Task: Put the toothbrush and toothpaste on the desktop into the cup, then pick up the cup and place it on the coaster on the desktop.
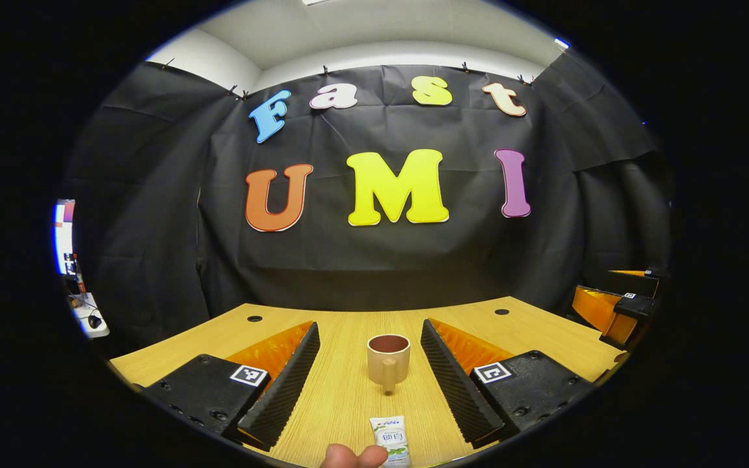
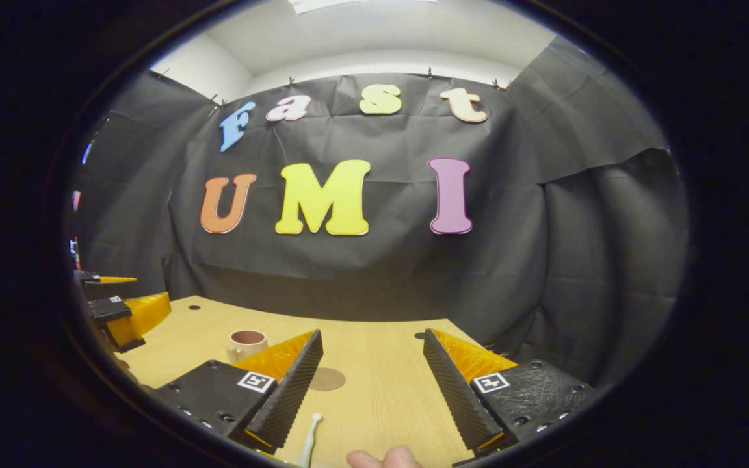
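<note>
1. While the left hand-held gripper (image 1: pixel 370 383) hangs with fingers wide apart, a beige ceramic cup (image 1: pixel 388 359) stands between them on the light wooden bench (image 1: pixel 342 396); a white toothpaste tube (image 1: pixel 392 441) lies nearer.
2. Right hand-held gripper (image 2: pixel 372 389) likewise spread, empty; white toothbrush (image 2: pixel 309 442) beside its left finger, round brown coaster (image 2: pixel 326 379) beyond.

Beige cup (image 1: pixel 388 359) w/ reddish-brown inside, white toothpaste (image 1: pixel 392 441) w/ green print, white toothbrush (image 2: pixel 309 442), brown coaster (image 2: pixel 327 379)

The toothpaste (image 1: pixel 392 441) and toothbrush (image 2: pixel 309 440) run off the lower edge; the cup (image 2: pixel 246 344) sits partly hidden behind a finger.
</note>
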